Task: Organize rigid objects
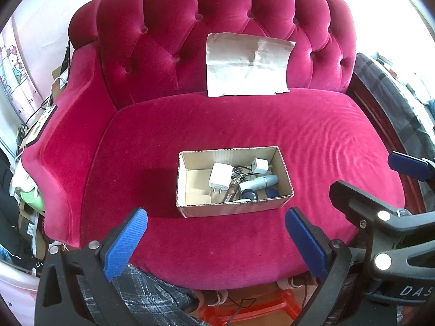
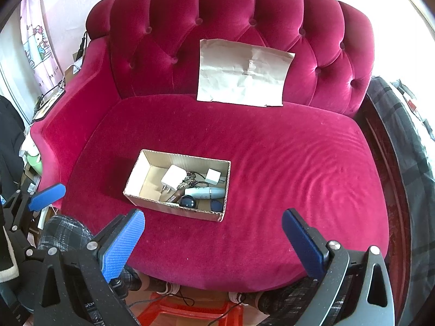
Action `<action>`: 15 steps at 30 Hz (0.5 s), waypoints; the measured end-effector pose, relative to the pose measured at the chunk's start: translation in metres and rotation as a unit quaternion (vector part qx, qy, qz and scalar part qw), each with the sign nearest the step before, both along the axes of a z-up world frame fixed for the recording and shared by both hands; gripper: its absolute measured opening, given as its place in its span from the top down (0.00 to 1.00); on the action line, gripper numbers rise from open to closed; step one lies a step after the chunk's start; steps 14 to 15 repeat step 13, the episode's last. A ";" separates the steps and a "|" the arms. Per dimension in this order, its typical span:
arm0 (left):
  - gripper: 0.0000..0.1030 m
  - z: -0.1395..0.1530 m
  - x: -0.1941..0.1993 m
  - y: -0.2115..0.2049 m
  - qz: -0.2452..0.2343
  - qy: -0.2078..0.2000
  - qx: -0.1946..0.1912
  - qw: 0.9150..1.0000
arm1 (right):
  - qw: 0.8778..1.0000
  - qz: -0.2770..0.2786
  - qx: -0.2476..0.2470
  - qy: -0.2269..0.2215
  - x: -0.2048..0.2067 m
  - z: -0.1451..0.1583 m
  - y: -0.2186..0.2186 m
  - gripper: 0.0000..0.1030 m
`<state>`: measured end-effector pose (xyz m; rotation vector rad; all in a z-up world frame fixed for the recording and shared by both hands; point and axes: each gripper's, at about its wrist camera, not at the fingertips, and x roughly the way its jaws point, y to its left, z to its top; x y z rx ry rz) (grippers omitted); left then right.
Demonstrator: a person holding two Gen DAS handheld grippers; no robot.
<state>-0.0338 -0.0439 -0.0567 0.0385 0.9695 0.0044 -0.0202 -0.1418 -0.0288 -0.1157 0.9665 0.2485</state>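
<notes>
Crimson tufted velvet sofa (image 1: 244,125), creased brown paper sheet (image 1: 247,65) against backrest. Open corrugated cardboard box (image 1: 190,163) mid-seat, holding white plug adapters (image 1: 220,180), pale-blue cylinder (image 1: 258,183). Left hand-held gripper (image 1: 216,240) and right hand-held gripper (image 2: 213,241): wide apart, empty. "DAS" legible on right hand-held gripper's body. Cartoon-cat curtain (image 2: 35,43) at left.

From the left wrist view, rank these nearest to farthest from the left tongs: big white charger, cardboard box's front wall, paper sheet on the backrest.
1. Cardboard box's front wall, just ahead of the left tongs, centre seat.
2. Big white charger, inside the box, left of middle.
3. Paper sheet, propped against the backrest, farthest.
</notes>
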 end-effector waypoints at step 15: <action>0.00 0.000 0.002 -0.002 -0.003 -0.001 0.002 1.000 | 1.000 0.001 0.001 -0.005 0.001 0.001 0.001 0.00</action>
